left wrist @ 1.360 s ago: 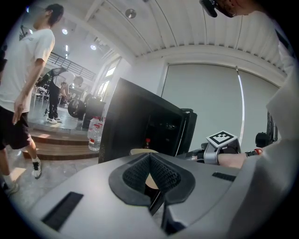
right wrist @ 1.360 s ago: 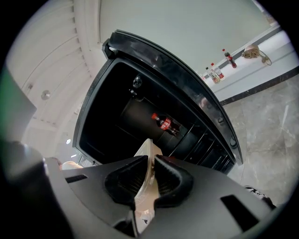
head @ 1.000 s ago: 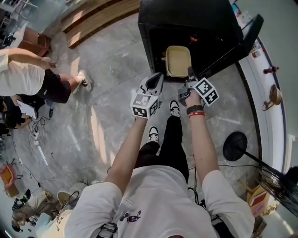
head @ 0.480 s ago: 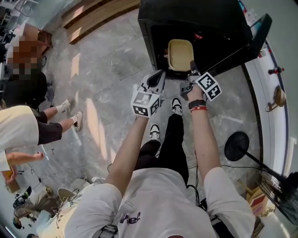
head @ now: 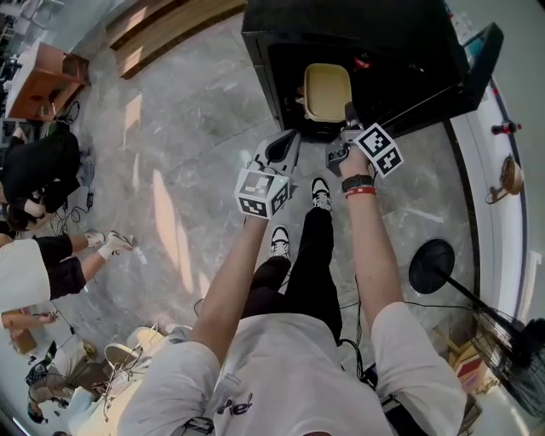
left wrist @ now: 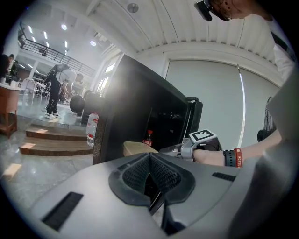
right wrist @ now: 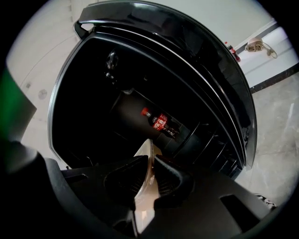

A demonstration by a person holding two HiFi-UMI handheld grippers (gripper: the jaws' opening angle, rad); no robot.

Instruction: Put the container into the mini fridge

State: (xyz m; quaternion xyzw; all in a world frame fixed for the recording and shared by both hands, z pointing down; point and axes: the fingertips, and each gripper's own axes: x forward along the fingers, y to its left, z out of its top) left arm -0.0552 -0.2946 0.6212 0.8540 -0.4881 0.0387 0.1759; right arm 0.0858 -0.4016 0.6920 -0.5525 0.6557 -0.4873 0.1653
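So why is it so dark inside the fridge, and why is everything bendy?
Right gripper view: the mini fridge is deep in shadow inside, only the red bottle catches light. Left gripper view: bright glare washes out its side. Head view: the wide lens curves the floor at the edges.

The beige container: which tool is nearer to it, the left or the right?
Right. The right tool grips the container by its near edge, at the fridge opening; the left tool hangs apart, left of it, empty.

Head view looks down; gripper views face the shared mini fridge (head: 383, 34).
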